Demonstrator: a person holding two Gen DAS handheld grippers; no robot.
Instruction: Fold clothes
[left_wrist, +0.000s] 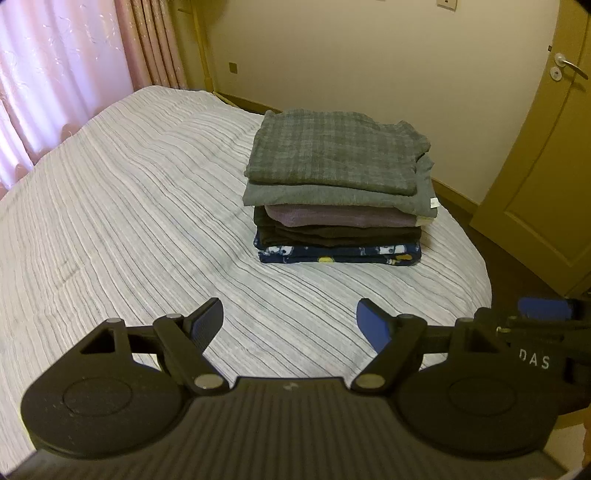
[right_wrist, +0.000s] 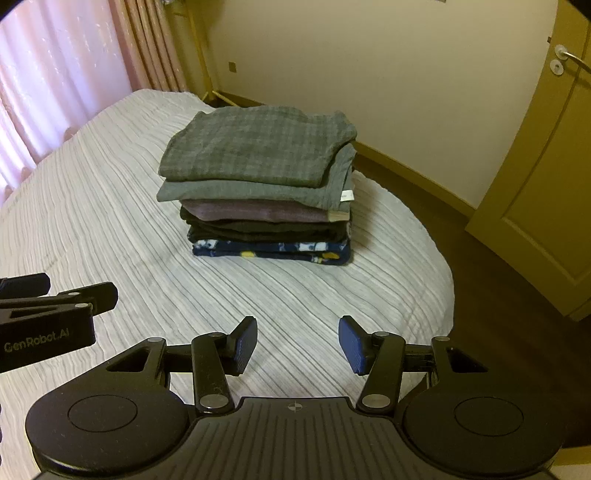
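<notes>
Sitting neatly folded, stacked clothes (left_wrist: 338, 188) on bed (left_wrist: 129, 206)

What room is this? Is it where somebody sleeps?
Most likely a bedroom. There is a big bed with a striped cover, pink curtains at a window, and a pile of folded clothes on the bed.

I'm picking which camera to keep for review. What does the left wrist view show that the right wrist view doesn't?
Only the left wrist view shows the right gripper from the side, at its right edge. Only the right wrist view shows the left gripper from the side, marked GenRobot.AI, and more dark floor. Both show the stack of folded clothes on the striped bedspread, pink curtains and the door, with open, empty jaws.
</notes>
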